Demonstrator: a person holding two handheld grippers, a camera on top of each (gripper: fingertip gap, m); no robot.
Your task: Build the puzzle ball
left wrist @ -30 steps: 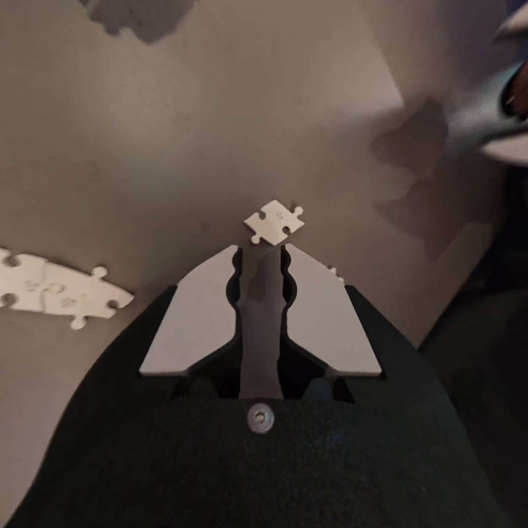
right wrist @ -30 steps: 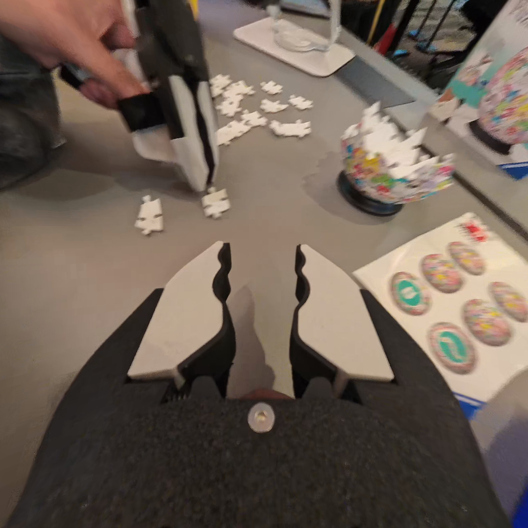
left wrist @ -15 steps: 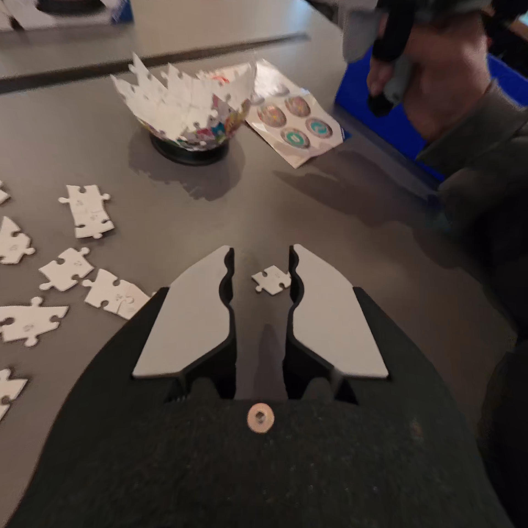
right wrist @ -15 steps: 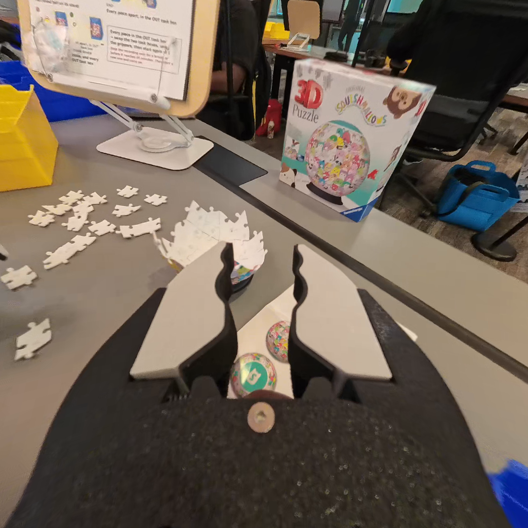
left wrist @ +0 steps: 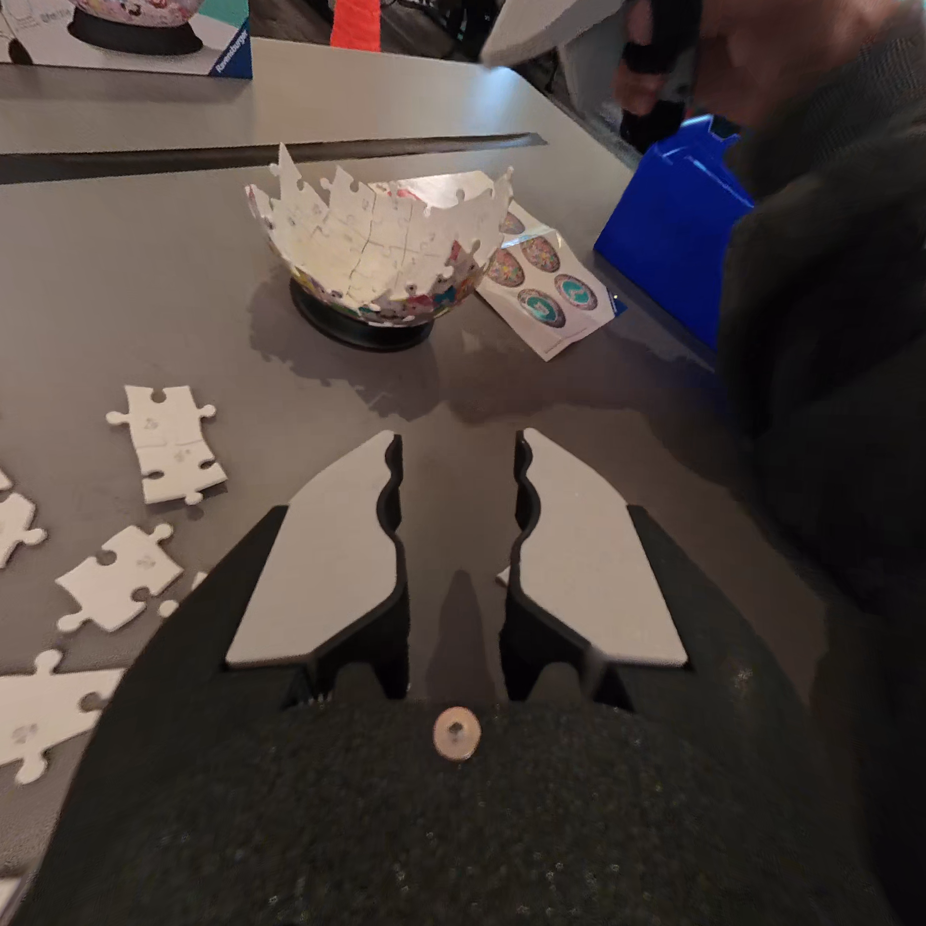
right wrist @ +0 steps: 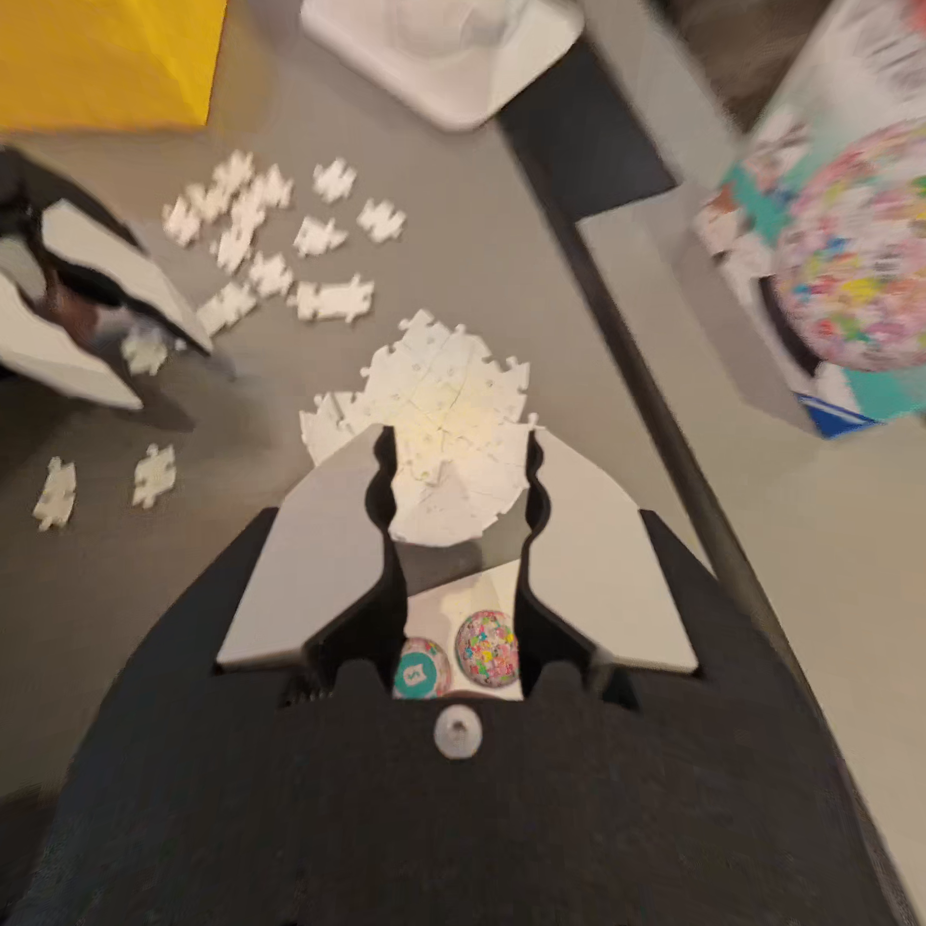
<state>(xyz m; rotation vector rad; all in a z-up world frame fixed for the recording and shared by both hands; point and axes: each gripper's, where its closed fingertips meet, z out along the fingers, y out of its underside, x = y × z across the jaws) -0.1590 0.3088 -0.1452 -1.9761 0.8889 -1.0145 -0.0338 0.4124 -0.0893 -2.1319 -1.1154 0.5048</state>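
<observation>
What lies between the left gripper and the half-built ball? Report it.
Left wrist view: only bare, shadowed table between left gripper and half-built ball.

My left wrist camera sits low over the grey table point(left wrist: 125, 240), facing forward between its own fingers toward the half-built puzzle ball point(left wrist: 381, 250) a short way ahead. My right wrist camera looks steeply down from above, close over the same ball point(right wrist: 451, 401), its picture blurred. Both views share the ball, the leaflet point(left wrist: 546, 295) beside it and the loose white pieces point(right wrist: 270, 240); the left gripper point(right wrist: 165, 371) shows at the right view's left edge.
</observation>
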